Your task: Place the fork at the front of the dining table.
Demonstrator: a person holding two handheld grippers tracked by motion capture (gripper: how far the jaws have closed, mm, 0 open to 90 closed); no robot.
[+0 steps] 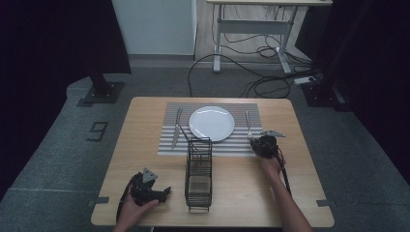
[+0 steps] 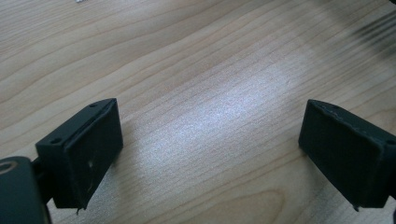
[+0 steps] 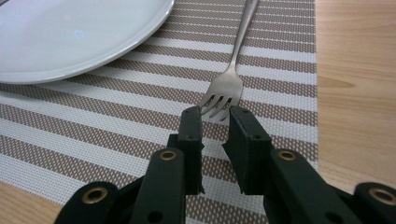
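Observation:
A fork (image 1: pixel 248 124) lies on the right side of a striped placemat (image 1: pixel 232 147), beside a white plate (image 1: pixel 212 123). My right gripper (image 1: pixel 254 140) sits at the fork's near end. In the right gripper view the jaws stand nearly together, and the gripper (image 3: pixel 215 114) is shut on the tips of the fork (image 3: pixel 229 84) tines, which lie flat on the placemat (image 3: pixel 93 130). My left gripper (image 1: pixel 164 193) rests near the table's front left. Its jaws are wide apart, so the gripper (image 2: pixel 212 119) is open over bare wood.
A black wire caddy (image 1: pixel 199 174) stands upright in the middle of the table, between the two grippers. A knife (image 1: pixel 176 128) and a second utensil (image 1: pixel 185 133) lie left of the plate (image 3: pixel 70 37). Cables trail from both grippers toward the front edge.

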